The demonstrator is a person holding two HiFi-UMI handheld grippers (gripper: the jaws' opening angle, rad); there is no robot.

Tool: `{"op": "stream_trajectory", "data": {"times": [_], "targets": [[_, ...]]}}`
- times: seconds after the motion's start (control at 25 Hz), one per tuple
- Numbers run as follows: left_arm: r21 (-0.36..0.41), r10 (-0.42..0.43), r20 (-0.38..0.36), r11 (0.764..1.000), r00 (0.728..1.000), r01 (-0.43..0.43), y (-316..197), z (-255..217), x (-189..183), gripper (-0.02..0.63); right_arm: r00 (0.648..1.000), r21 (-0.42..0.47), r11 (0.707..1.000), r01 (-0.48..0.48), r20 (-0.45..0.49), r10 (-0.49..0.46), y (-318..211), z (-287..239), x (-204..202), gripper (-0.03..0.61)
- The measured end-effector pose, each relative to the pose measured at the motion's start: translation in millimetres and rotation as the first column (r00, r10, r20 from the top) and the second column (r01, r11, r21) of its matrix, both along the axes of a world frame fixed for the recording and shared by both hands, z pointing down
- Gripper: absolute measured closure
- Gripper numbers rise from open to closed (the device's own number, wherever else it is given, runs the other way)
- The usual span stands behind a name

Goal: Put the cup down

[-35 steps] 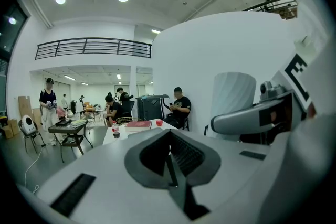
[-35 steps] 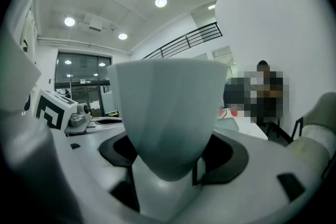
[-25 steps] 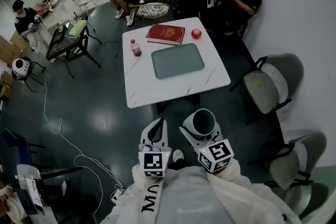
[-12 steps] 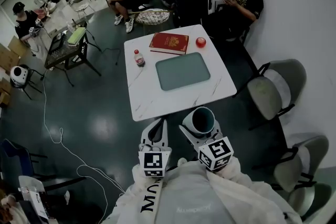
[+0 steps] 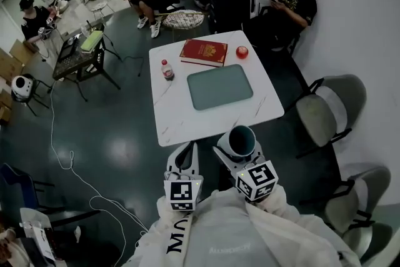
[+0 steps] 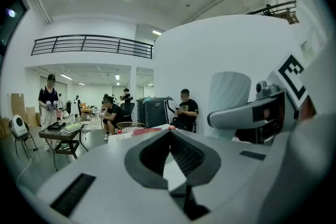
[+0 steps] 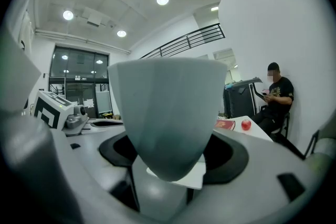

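Right gripper closed on the cup: in the right gripper view the jaws sit one on each side of the cup's lower body, pads against the wall, with the cup upright and mouth up. Cup is pale outside and dark inside, as seen from the head view. It is held in the air, off the table, just short of the near edge and toward the near right corner. Left gripper sits beside the right one, also short of the near edge. In its own view the left gripper has its jaw tips meeting, with nothing between them. On the white marbled table: a grey-green tray at the centre, lying flat; a red book along the far edge; a small red round object by the far right corner, apart from the book; a small bottle upright near the left edge
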State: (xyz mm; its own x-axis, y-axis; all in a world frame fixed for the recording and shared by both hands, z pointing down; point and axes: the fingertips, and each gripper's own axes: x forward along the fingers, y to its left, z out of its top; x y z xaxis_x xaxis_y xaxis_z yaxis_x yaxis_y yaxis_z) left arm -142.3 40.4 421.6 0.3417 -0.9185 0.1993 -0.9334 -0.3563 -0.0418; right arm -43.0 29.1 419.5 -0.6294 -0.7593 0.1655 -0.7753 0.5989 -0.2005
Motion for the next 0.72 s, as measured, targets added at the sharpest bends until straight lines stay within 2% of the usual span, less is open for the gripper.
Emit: {"op": "stream_trajectory", "data": {"times": [0.72], "targets": [[-0.003,-0.039,0.022,0.999,0.999,0.039,-60,4,-10,0.603,1.0,-0.005,1.0,0.004,0.03,-0.004,-69,5,-2,0.229]]}}
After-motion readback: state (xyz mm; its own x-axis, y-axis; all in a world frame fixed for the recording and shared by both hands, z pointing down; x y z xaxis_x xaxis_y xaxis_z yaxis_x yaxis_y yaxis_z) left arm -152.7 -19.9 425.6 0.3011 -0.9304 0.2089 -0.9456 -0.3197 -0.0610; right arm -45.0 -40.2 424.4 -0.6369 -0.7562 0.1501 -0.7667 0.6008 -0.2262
